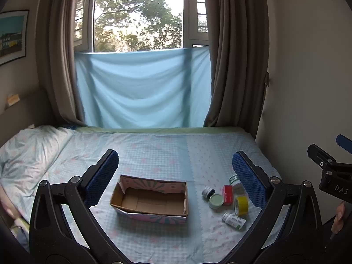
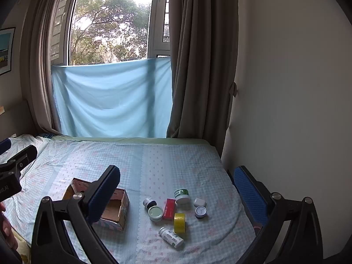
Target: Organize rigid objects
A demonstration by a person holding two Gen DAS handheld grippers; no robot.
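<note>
An open, empty cardboard box [image 1: 151, 200] [image 2: 114, 209] sits on the bed. Right of it lies a cluster of small items: a yellow tape roll [image 1: 241, 205] [image 2: 179, 222], a red box [image 1: 227, 194] [image 2: 169, 209], a pale green round tin [image 1: 216, 200] [image 2: 155, 213], a lying white pill bottle [image 1: 234, 220] [image 2: 171, 237], a small dark jar [image 1: 208, 191] [image 2: 149, 203], a green-labelled white jar [image 2: 182, 195], a white case [image 2: 199, 202] and a dark round jar [image 2: 200, 211]. My left gripper [image 1: 176, 176] is open above the box. My right gripper [image 2: 176, 189] is open above the cluster. Both are empty.
The bed [image 1: 165, 149] has a checked sheet, with a pillow [image 1: 28, 151] at the left. A wall [image 2: 286, 110] borders the bed on the right. Curtains and a blue cloth [image 1: 143, 88] hang at the far side. The right gripper shows at the left wrist view's right edge [image 1: 330, 171].
</note>
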